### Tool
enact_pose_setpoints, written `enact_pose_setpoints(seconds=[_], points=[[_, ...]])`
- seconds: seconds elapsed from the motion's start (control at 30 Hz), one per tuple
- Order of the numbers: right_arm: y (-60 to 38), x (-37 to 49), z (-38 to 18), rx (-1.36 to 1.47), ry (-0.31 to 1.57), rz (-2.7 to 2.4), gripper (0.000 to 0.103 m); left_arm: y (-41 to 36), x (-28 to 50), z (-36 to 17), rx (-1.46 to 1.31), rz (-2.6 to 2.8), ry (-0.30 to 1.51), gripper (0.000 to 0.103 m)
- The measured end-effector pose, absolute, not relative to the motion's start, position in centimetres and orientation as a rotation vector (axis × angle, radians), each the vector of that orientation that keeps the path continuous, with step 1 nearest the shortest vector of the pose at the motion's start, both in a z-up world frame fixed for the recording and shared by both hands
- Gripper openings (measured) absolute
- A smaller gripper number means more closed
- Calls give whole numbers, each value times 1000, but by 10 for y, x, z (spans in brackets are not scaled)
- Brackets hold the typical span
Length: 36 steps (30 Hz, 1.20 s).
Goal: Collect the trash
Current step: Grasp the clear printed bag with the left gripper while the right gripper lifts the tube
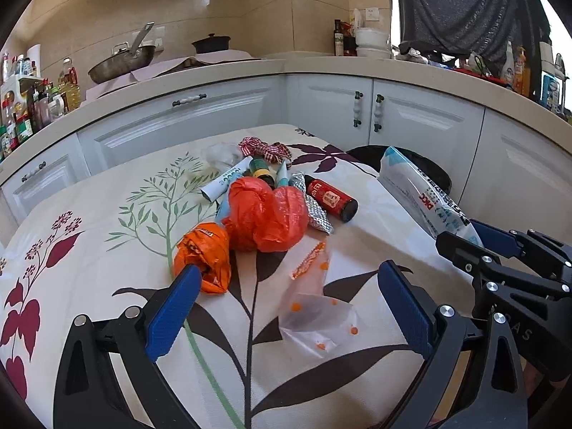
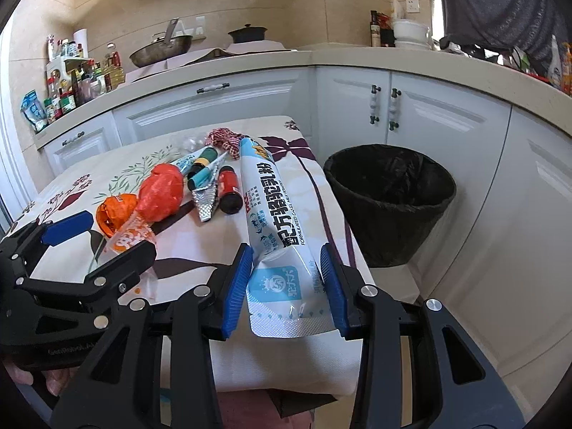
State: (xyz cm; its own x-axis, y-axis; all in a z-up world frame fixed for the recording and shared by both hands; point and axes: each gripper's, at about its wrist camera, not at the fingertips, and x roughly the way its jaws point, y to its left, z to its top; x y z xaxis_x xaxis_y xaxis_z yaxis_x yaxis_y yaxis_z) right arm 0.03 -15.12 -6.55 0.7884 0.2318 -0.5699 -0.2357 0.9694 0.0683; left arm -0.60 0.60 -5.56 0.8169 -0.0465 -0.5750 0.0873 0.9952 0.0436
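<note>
My right gripper [image 2: 286, 268] is shut on a white and blue milk powder pouch [image 2: 275, 221] and holds it above the table's right edge; the pouch also shows in the left wrist view [image 1: 425, 196]. My left gripper [image 1: 289, 282] is open and empty over a clear wrapper with orange dots [image 1: 314, 307]. A pile of trash lies beyond: an orange wrapper [image 1: 205, 254], a red plastic bag [image 1: 268, 211], a red bottle [image 1: 332, 196], a silver foil piece [image 1: 318, 211], tubes and a checked ribbon [image 1: 266, 148]. A black bin [image 2: 389, 196] stands right of the table.
The table has a floral cloth [image 1: 107, 243]. White kitchen cabinets [image 2: 357, 103] and a counter run behind and to the right, with a wok [image 1: 121, 62], pot, bottles and jars on top. The bin sits in the gap between table and cabinets.
</note>
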Motion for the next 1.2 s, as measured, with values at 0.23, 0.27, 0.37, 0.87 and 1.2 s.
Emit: enact_pose_setpoints(seconds=[0.23, 0.27, 0.37, 0.87, 1.2], points=[[-155, 4, -69, 5, 620, 255, 39, -2, -6, -62, 99, -110, 639, 52], [-155, 4, -69, 6, 621, 254, 39, -2, -6, -63, 101, -115, 643, 45], [-156, 3, -68, 9, 621, 251, 39, -4, -6, -63, 106, -126, 646, 33], [-174, 18, -50, 43, 585, 213, 39, -1, 6, -27, 47, -161, 581, 26], [-217, 64, -30, 64, 516, 114, 39, -41, 64, 6, 27, -213, 520, 26]])
